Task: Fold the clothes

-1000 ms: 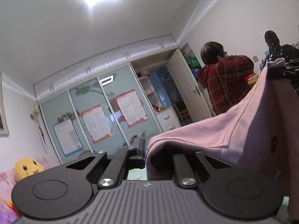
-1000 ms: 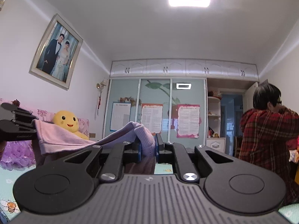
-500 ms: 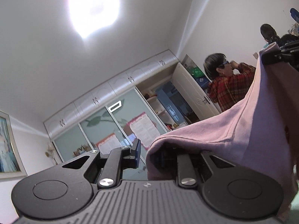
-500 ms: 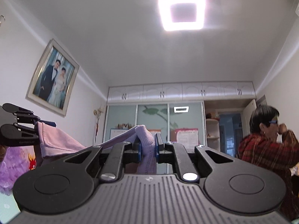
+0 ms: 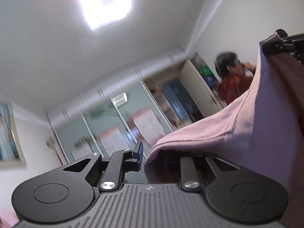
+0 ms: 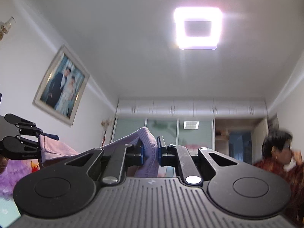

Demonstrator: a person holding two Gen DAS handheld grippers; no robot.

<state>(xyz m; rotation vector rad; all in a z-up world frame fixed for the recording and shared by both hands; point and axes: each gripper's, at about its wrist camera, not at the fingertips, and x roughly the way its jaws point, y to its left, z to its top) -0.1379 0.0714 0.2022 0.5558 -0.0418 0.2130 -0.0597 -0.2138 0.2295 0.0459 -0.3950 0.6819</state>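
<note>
Two claws hold one pink garment (image 5: 247,129) aloft in a bedroom. The right claw (image 6: 150,152) pinches a ribbed hem of the cloth between its blue pads, at 12 o'clock of its own view. The left claw (image 5: 152,157) has just been opening: its left finger (image 5: 137,157) stands clear of the fabric, which drapes over the right finger and hides it. From there the cloth stretches toward 2 o'clock, up to the other claw. A square ceiling light (image 6: 197,28) glows overhead; a framed portrait (image 6: 60,89) hangs at 9 o'clock; a person in a red plaid shirt (image 6: 281,163) stands at 3 o'clock, by the wardrobe (image 6: 190,117).
</note>
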